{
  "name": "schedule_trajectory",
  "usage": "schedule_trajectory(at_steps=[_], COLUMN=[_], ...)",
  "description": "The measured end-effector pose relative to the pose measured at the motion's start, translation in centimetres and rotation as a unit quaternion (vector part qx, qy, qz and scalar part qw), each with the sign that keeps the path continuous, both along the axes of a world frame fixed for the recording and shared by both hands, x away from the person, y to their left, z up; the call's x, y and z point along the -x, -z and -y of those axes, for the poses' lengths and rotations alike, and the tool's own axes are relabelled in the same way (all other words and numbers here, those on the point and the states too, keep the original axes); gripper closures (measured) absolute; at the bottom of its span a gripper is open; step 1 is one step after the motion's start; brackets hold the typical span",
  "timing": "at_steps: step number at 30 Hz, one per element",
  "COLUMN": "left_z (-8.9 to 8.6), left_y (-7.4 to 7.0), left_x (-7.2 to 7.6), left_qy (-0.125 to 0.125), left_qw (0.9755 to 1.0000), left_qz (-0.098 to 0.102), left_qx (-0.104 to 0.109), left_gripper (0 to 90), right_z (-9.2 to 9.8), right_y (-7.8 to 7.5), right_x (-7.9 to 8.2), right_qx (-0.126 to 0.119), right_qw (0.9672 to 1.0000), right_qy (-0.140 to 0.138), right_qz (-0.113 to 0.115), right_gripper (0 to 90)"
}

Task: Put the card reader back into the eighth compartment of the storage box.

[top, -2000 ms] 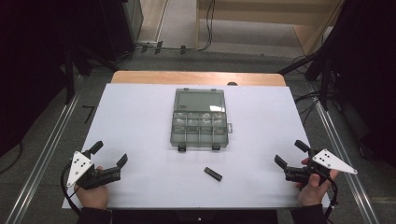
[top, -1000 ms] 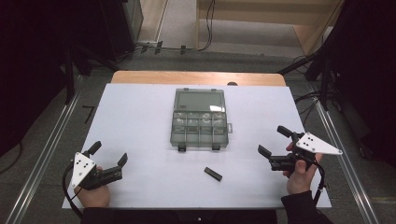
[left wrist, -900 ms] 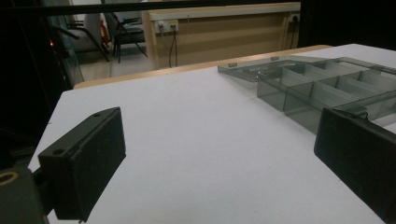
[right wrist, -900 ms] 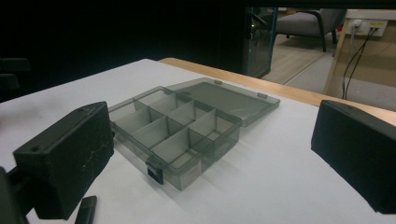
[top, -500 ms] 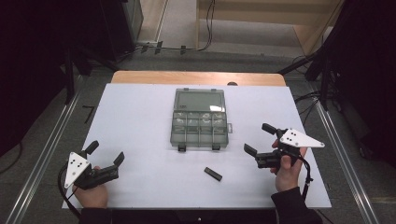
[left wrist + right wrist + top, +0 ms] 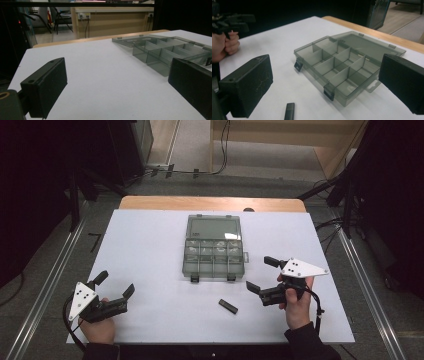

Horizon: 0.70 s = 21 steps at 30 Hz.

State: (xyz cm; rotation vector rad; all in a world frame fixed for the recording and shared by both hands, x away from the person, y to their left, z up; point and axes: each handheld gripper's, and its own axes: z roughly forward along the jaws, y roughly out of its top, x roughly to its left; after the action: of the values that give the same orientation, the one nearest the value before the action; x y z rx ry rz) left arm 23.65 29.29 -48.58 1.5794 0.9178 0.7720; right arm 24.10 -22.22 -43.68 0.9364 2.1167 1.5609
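nothing looks done yet: my left gripper (image 6: pixel 114 293) and right gripper (image 6: pixel 261 279) hang open and empty, organizer box (image 6: pixel 213 248) lies open mid-table, small black piece (image 6: pixel 228 306) loose just before it.

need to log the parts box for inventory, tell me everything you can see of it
The parts box is a shallow, see-through smoky grey plastic case lying open and flat near the middle of the white table. Its lid is folded back flat on the far side. The tray is split by dividers into small compartments, which look empty. Two dark latches sit on the near edge, and a hang tab sticks out on one side. Nothing touches it but the table; the small black stick lies apart, nearer the person.
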Motion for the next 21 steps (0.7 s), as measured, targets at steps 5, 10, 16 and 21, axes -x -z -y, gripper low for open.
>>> schedule_trajectory(at_steps=[5,10,16,21], left_z=[0.2,0.3,0.3,0.3], left_y=[0.0,0.0,0.0,0.1], left_x=[-0.1,0.0,-0.1,-0.1], left_qy=[0.001,0.003,0.004,0.004], left_qw=[1.0000,0.9999,0.9999,0.9999], left_qz=[-0.003,-0.003,-0.004,-0.005], left_qx=[-0.008,-0.013,-0.013,-0.013], left_gripper=[2.3,2.3,2.3,2.3], right_z=[-1.3,-2.1,-3.3,-3.6], right_y=[0.2,0.2,0.4,0.5], right_x=[0.0,0.0,0.0,0.0], right_qx=[0.015,0.023,0.041,0.046], right_qw=[0.9997,0.9988,0.9962,0.9948], right_qy=[-0.017,-0.033,-0.059,-0.064], right_qz=[-0.012,-0.027,-0.049,-0.064], right_gripper=[0.0,0.0,0.0,0.0])
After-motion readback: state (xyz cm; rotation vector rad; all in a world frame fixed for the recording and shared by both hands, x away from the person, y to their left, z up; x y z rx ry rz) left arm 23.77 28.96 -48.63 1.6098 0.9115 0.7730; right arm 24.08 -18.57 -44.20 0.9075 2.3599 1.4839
